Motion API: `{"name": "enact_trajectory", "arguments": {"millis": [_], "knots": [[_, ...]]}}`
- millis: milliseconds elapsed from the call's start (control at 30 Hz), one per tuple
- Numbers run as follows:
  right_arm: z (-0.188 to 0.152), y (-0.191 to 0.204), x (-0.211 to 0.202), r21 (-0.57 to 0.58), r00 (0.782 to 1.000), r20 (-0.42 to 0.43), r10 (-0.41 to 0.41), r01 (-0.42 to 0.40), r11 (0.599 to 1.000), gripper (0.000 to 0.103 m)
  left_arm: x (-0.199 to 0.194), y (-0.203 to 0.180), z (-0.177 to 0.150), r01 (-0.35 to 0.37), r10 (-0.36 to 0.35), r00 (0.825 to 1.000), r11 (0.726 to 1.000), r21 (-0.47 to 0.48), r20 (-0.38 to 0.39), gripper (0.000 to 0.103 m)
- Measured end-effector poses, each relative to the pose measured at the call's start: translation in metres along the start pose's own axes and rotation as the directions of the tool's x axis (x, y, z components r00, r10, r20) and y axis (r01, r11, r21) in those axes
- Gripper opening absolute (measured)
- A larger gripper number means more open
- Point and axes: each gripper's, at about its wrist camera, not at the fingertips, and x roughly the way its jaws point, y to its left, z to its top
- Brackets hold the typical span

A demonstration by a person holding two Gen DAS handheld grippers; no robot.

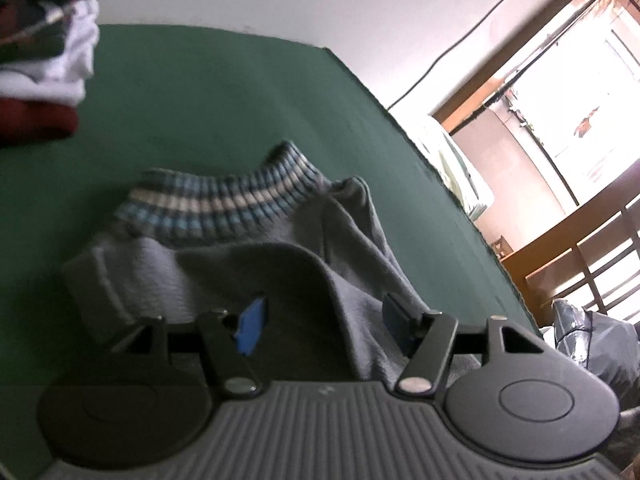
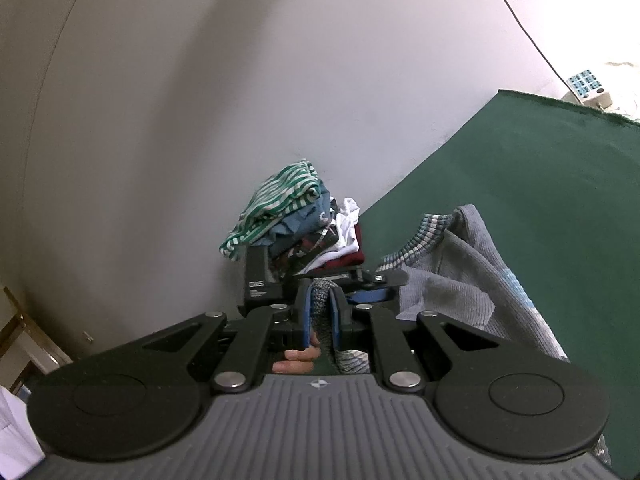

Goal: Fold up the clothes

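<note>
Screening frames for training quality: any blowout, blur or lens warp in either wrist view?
Left wrist: window at right blown out to white, whole frame soft, clothes pile smeared, green tabletop edge bowed by the fisheye. Right wrist: even light, sharper; grey sweater and striped top crisp, wall lines curved.

A grey knit sweater (image 1: 248, 264) lies crumpled on the green counter (image 1: 224, 92), its ribbed collar (image 1: 224, 204) striped blue, grey and white and curving toward the far edge. One fold arches up in front, and a bunched edge is lifted off the surface. Near the wall sits a stack of folded clothes (image 2: 296, 220), a green-and-white striped piece on top
</note>
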Motion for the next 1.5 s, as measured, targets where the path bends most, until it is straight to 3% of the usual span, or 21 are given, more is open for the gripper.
{"name": "enact_trajectory", "arguments": {"millis": [67, 100, 400, 600, 1000, 1033, 1067, 1233, 1333, 1367, 1433, 1500], "knots": [[0.000, 0.001, -0.001, -0.009, 1.000, -0.002, -0.003, 0.003, 1.000, 0.011, 0.006, -0.004, 0.002, -0.017, 0.017, 1.000, 1.000, 0.007, -0.002, 0.025], [0.000, 0.002, -0.001, -0.014, 1.000, -0.003, -0.005, 0.005, 1.000, 0.011, 0.008, -0.005, 0.003, -0.015, 0.015, 1.000, 1.000, 0.010, -0.006, 0.000], [-0.001, 0.006, -0.011, -0.023, 1.000, 0.008, -0.001, 0.001, 1.000, 0.011, -0.009, -0.009, 0.008, 0.005, -0.006, 1.000, 1.000, 0.026, 0.020, 0.000], [-0.004, 0.016, -0.025, -0.058, 0.999, -0.036, 0.016, -0.018, 0.998, 0.011, -0.031, -0.018, -0.005, 0.001, -0.003, 1.000, 0.998, 0.063, 0.031, 0.000], [-0.026, 0.029, -0.032, -0.074, 0.983, -0.171, 0.074, -0.088, 0.993, 0.010, -0.056, -0.006, -0.031, -0.007, 0.006, 1.000, 0.999, 0.035, 0.013, 0.000], [-0.028, 0.030, -0.031, -0.075, 0.980, -0.180, 0.080, -0.095, 0.993, 0.009, -0.057, -0.005, -0.033, -0.011, 0.011, 1.000, 0.999, 0.033, 0.011, 0.000], [-0.029, 0.031, -0.031, -0.077, 0.978, -0.190, 0.085, -0.102, 0.992, 0.000, -0.057, -0.004, -0.036, -0.014, 0.014, 1.000, 0.999, 0.031, 0.008, 0.000], [-0.036, 0.035, -0.026, -0.109, 0.977, -0.208, 0.045, -0.069, 0.992, 0.001, -0.054, -0.001, -0.046, -0.025, 0.026, 1.000, 0.999, 0.025, -0.009, 0.000], [-0.048, 0.041, -0.020, -0.231, 0.968, -0.248, -0.049, -0.010, 0.973, 0.019, -0.049, 0.001, -0.050, -0.042, 0.043, 0.999, 0.999, 0.018, -0.022, 0.000], [-0.057, 0.045, -0.014, -0.290, 0.956, -0.286, -0.065, -0.021, 0.957, 0.024, -0.048, 0.001, -0.050, -0.046, 0.046, 0.999, 0.999, 0.016, -0.025, 0.000], [-0.073, 0.052, -0.004, -0.402, 0.928, -0.357, -0.105, -0.052, 0.914, 0.025, -0.046, 0.003, -0.050, -0.054, 0.054, 0.998, 0.998, 0.014, -0.030, 0.000], [-0.093, 0.058, 0.007, -0.505, 0.897, -0.417, -0.146, -0.095, 0.858, 0.037, -0.046, 0.003, -0.050, -0.055, 0.056, 0.998, 0.998, 0.016, -0.032, 0.000]]}}
